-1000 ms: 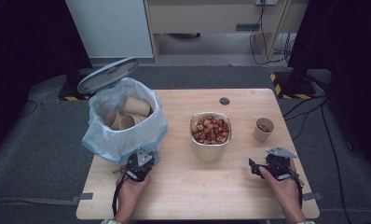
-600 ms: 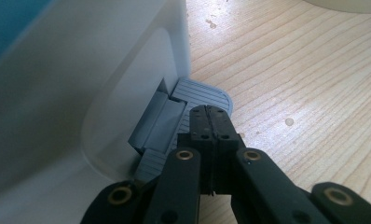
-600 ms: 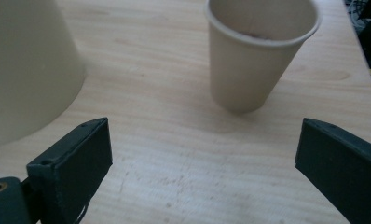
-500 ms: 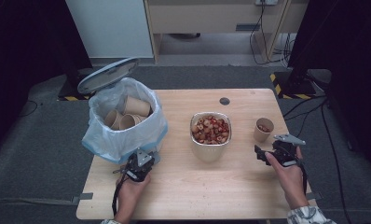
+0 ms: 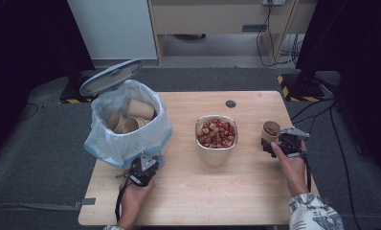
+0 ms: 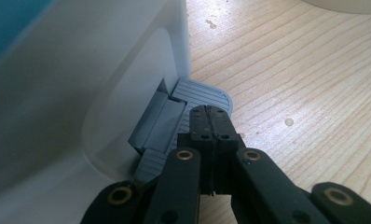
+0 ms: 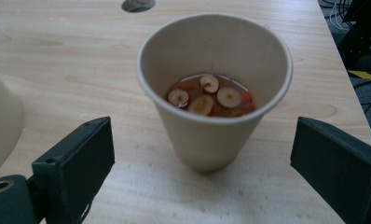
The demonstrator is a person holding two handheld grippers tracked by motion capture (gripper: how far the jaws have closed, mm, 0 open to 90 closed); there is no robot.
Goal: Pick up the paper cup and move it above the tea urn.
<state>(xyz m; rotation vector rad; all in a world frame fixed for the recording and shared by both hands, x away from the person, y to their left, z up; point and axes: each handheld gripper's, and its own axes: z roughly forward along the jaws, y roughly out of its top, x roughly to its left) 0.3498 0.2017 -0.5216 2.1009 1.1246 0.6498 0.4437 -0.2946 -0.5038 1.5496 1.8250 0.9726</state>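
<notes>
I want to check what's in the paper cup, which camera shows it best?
The right gripper view: the paper cup stands close up, with fruit slices in liquid visible inside. The high view shows it small and far off, by the right gripper.

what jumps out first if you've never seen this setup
Probably the white bin on the table's left, its bag stuffed with used paper cups and its lid tipped open. Mid-table stands a bowl of red and tan fruit slices. At the right edge, the open right tool flanks a paper cup holding slices in liquid.

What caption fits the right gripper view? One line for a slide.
Open right gripper faces a paper cup of fruit slices.
</notes>
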